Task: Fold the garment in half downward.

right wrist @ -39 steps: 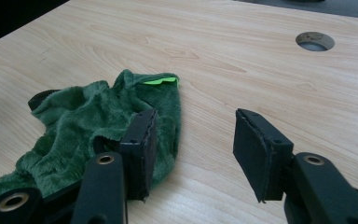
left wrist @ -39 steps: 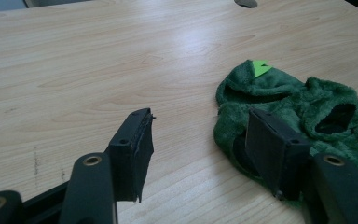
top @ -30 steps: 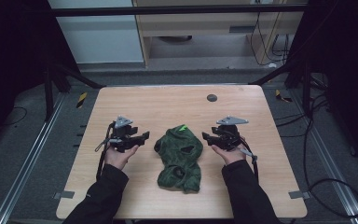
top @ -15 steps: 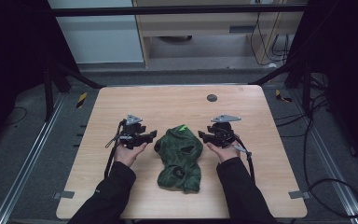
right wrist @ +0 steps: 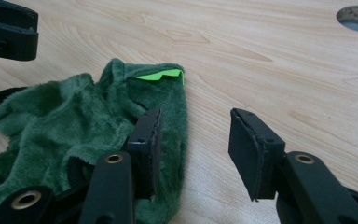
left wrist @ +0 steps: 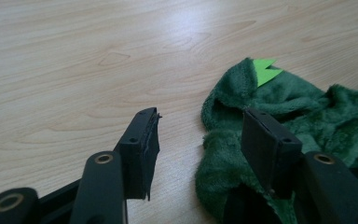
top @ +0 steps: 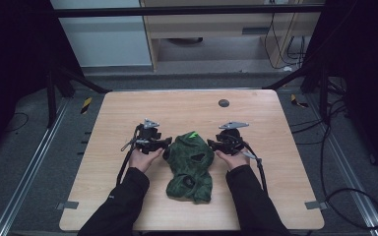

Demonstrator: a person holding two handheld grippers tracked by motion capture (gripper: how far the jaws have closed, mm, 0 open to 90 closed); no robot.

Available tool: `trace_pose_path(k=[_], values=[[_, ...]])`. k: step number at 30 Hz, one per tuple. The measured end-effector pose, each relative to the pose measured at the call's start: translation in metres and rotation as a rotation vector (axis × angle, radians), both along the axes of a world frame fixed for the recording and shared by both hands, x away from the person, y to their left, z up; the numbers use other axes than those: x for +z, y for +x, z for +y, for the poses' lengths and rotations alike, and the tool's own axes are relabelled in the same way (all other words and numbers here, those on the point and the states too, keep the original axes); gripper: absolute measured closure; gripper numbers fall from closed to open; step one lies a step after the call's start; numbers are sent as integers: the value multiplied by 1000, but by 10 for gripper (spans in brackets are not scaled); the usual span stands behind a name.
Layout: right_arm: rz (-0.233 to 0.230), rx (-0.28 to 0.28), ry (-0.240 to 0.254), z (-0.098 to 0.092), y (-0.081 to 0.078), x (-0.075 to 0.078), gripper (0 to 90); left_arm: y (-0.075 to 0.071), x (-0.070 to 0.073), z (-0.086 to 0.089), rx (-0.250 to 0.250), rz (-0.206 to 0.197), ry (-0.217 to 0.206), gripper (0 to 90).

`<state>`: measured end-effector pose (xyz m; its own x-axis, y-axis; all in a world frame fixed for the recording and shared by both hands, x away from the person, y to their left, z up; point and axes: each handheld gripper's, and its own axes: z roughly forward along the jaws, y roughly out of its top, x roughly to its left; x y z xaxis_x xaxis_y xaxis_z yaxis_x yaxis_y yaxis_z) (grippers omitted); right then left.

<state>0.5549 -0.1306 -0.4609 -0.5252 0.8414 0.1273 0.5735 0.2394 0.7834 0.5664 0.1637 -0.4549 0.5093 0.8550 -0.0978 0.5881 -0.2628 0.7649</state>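
Note:
A crumpled dark green plush garment (top: 190,164) with a bright green tag (top: 193,134) lies in the middle of the wooden table (top: 128,105). My left gripper (top: 166,142) sits at the garment's upper left edge. In the left gripper view the left gripper (left wrist: 200,116) is open; its jaws have just been closing, with the garment's (left wrist: 223,140) edge between them by the right jaw. My right gripper (top: 210,143) sits at the upper right edge. There the right gripper (right wrist: 196,116) is open and has also been closing, its left jaw over the garment (right wrist: 74,121).
A round cable hole (top: 223,103) sits in the table's far middle, also the hole (right wrist: 356,18) at the top right of the right gripper view. The left gripper's jaw (right wrist: 9,28) shows beyond the garment. Dark floor, rails and cables surround the table.
Both hands have moved inward and a little down, from beside the garment to its upper edges. Both pairs of jaws stand slightly narrower.

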Motion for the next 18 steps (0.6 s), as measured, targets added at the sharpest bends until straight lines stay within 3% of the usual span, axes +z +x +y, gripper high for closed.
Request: trace_pose_path(k=[18], values=[[61, 35, -15, 9, 5, -16, 574, 13, -26, -10, -16, 92, 38, 526]])
